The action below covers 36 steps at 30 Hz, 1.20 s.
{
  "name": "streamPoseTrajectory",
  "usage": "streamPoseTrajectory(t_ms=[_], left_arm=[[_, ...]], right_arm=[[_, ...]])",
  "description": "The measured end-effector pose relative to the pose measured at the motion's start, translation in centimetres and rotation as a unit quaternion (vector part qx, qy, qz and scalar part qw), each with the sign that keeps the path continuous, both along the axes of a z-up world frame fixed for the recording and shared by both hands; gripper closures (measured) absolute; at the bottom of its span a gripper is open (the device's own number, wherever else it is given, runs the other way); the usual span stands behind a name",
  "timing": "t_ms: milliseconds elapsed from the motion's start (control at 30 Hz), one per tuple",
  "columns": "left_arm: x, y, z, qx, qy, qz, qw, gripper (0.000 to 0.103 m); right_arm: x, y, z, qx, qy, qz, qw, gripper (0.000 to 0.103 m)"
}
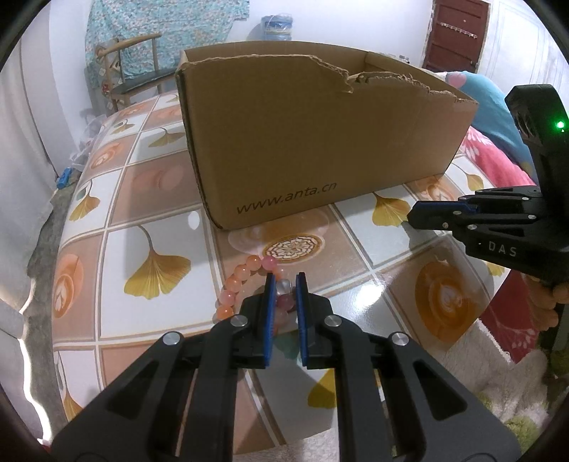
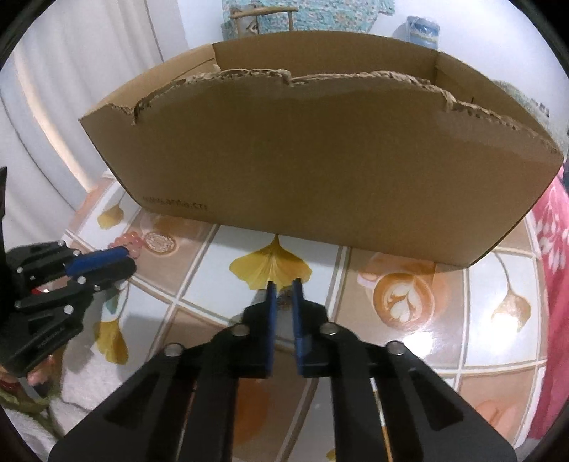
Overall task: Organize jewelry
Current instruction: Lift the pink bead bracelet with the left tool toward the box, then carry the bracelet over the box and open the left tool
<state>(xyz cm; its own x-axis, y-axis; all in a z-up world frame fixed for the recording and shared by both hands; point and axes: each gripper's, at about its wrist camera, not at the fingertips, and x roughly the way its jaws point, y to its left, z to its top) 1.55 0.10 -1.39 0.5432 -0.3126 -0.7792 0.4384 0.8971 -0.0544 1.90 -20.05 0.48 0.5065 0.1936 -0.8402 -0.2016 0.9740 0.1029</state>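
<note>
Plain brown cardboard box (image 1: 320,142), dark printed lettering low on its near side. Glossy tablecloth (image 1: 149,220) in white, peach and tan squares, patterned with yellow ginkgo leaves and latte-art cups. Bead bracelet (image 1: 242,273) in pink, orange and milky white. Black grippers, blue pads (image 1: 270,312) inside the fingers. Far left, teal floral cloth (image 1: 149,32); far right, red-and-white flowered fabric (image 1: 498,160).

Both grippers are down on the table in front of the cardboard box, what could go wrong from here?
The left gripper pinches only part of the pink bead bracelet, so it may slip on lifting. The box's torn front rim stands high and could snag dangling beads. Something small and dark sits between the right gripper's fingers; the grip looks uncertain.
</note>
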Motion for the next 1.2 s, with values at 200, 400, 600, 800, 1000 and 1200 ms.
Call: streamPoseTrajectory(t_ms=[200, 400, 600, 800, 1000, 1200], left_arm=[[-0.1, 0.0, -0.1, 0.001, -0.008, -0.002, 1.0000, 0.095], [-0.3, 0.3, 0.1, -0.012, -0.013, -0.007, 0.9998, 0.095], [-1.1, 0.4, 1.7, -0.022, -0.035, -0.010, 0.9991, 0.095], [-1.8, 1.8, 4.8, -0.059, -0.061, -0.010, 0.9963, 0.095], [-1.9, 3.1, 10.5, -0.124, -0.099, -0.021, 0.9872, 0.095], [-0.1, 2.7, 16.3, -0.169, -0.149, -0.051, 0.9729, 0.095]], right_arm=[[-0.1, -1.2, 0.1, 0.037, 0.005, -0.010, 0.999, 0.100], [-0.9, -3.5, 2.6, 0.081, -0.013, -0.024, 0.996, 0.100], [-2.0, -5.0, 5.7, 0.106, -0.038, -0.027, 0.993, 0.100], [-3.2, -5.0, 9.9, 0.112, -0.081, -0.012, 0.990, 0.100], [-2.6, -4.5, 13.9, 0.133, -0.133, 0.016, 0.982, 0.100], [0.0, -5.1, 17.1, 0.142, -0.163, 0.047, 0.975, 0.100]])
